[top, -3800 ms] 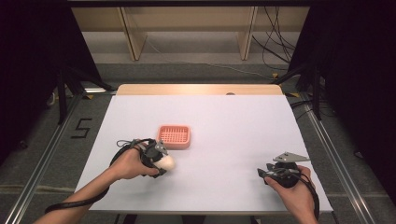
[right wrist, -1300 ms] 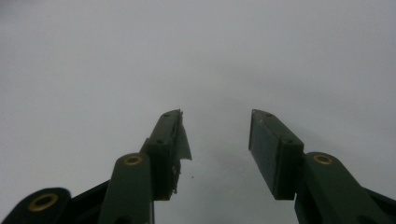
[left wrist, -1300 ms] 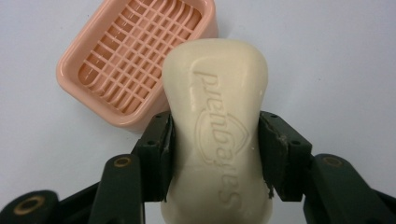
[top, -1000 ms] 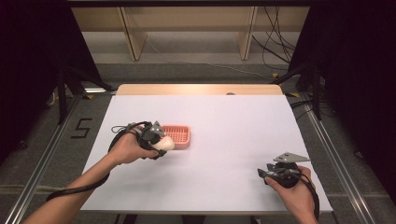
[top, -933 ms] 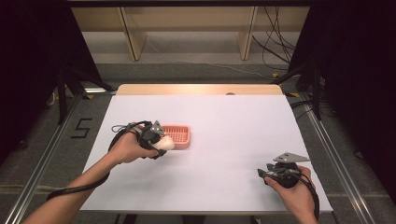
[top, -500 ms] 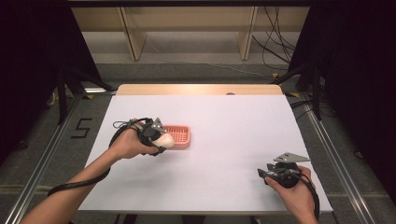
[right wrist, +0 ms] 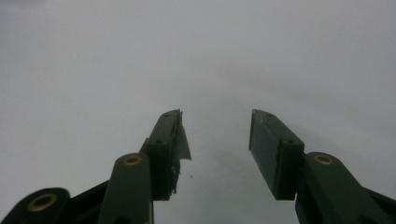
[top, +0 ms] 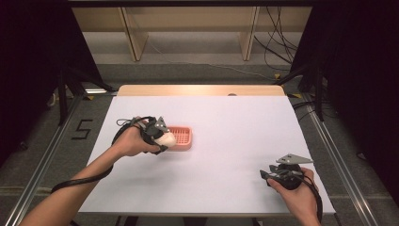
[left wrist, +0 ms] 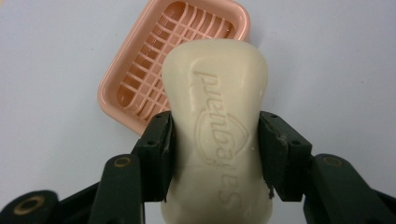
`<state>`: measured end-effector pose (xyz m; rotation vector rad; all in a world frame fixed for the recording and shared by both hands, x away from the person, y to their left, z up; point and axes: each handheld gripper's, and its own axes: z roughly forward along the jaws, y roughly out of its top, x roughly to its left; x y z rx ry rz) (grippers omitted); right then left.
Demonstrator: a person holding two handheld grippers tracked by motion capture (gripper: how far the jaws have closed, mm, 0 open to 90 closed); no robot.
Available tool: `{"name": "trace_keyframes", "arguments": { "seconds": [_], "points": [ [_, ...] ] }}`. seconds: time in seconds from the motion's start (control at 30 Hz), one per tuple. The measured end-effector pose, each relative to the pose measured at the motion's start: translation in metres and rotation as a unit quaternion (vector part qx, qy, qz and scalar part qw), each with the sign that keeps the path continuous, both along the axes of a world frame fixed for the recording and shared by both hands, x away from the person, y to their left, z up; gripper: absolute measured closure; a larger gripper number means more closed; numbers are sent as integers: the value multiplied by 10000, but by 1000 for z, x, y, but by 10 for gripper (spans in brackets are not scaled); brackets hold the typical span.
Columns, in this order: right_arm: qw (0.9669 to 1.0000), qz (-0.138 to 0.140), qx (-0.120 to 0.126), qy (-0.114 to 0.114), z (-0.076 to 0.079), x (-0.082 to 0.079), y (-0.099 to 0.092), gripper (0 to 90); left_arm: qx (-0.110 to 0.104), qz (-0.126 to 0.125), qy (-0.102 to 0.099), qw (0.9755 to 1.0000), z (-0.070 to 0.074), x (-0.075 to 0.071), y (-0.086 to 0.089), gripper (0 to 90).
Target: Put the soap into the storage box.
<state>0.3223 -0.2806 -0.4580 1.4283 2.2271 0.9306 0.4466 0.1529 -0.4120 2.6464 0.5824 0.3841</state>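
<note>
1. Cream soap bar (left wrist: pixel 217 126) is pinched at its sides between the jaws of the left gripper (left wrist: pixel 215 154).
2. Pink soap dish (left wrist: pixel 140 84) lies just behind it on the white surface (top: pixel 226 141), left of centre in the high view.
3. Right gripper (right wrist: pixel 215 140), lower right in the high view, has its jaws spread on nothing.

Lower end of the soap bar (left wrist: pixel 217 130) cut off by the bottom edge of the left gripper view. Near corner of the pink soap dish (left wrist: pixel 140 84) hidden behind the bar. Embossed lettering upside down, only partly legible.
</note>
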Motion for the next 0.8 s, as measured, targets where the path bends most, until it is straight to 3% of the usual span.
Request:
{"name": "trace_keyframes", "arguments": {
  "seconds": [0.03, 0.27, 0.8],
  "points": [
    [10000, -3, 1, -1, 0, 0, 0, 544, -72, 49, -22, 10000, -1, 0, -1, 486],
    [10000, -8, 8, -3, 0, 0, 0, 544, 42, -44, -16, 10000, 0, 5, -1, 486],
    [9999, 58, -16, -85, -1, 1, -1, 544, -166, -20, -174, 9997, -2, 12, -7, 486]
  ]
}}
